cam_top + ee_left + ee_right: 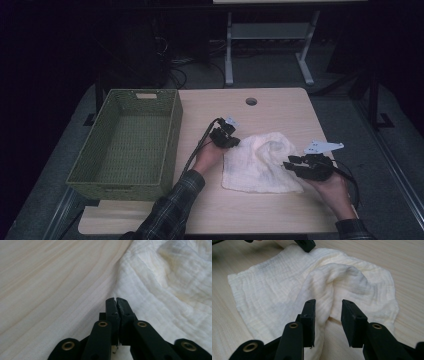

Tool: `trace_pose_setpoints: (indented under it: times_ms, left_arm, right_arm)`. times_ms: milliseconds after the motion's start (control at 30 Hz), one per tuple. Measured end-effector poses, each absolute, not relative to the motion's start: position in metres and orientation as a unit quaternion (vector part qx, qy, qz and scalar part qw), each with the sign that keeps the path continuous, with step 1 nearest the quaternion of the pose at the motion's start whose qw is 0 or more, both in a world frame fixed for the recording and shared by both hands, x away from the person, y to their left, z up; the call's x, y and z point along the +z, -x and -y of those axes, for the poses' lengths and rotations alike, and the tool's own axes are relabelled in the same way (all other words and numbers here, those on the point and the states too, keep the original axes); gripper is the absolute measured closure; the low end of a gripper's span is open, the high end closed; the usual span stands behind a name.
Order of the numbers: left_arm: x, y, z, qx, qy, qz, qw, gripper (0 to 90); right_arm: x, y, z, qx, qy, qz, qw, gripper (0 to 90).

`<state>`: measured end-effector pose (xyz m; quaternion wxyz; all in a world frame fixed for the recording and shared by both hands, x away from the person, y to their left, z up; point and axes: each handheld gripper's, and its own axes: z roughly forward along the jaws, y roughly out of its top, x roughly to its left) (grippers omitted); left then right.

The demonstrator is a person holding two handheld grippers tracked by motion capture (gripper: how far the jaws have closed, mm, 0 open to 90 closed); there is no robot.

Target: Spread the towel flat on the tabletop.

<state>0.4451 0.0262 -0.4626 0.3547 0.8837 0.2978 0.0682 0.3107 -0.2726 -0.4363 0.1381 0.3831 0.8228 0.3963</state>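
White cloth (262,162) lies rumpled on the table (280,107), right of centre, toward the near edge. Left gripper (231,141) at the cloth's far-left corner, jaws closed, pinching the cloth's edge. Right gripper (290,165) at the cloth's right edge, jaws apart, cloth fold between them, not clamped. Green basket (127,145) sits at the table's left edge.

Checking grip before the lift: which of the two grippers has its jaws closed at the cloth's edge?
The left gripper, at the white cloth's left edge, jaws together on the hem. The right gripper has its jaws apart over the cloth.
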Motion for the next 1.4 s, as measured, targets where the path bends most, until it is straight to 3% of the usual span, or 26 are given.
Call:
trace_pose_setpoints:
  times_ms: [300,500,733,1100,1300,1400]
  left_arm:
    - [-0.431,-0.432,-0.033,0.091,-0.872,-0.279,0.391,89.5]
    - [-0.410,-0.399,-0.016,0.077,-0.869,-0.234,0.429,89.5]
    - [-0.418,-0.366,0.006,0.052,-0.880,-0.191,0.432,89.6]
    - [-0.460,-0.328,0.035,0.007,-0.915,-0.144,0.378,88.9]
    - [-0.441,-0.340,0.028,0.035,-0.904,-0.149,0.400,69.8]
    - [-0.432,-0.350,0.022,0.048,-0.899,-0.155,0.406,65.6]
  right_arm:
    - [-0.442,-0.308,0.271,0.390,-0.381,-0.828,0.134,63.9]
    - [-0.446,-0.306,0.273,0.386,-0.389,-0.826,0.132,64.2]
    - [-0.448,-0.305,0.284,0.382,-0.399,-0.822,0.137,64.3]
    - [-0.453,-0.304,0.294,0.370,-0.416,-0.818,0.146,64.5]
    - [-0.453,-0.302,0.297,0.369,-0.420,-0.816,0.146,64.4]
    - [-0.453,-0.302,0.298,0.371,-0.419,-0.816,0.148,64.4]
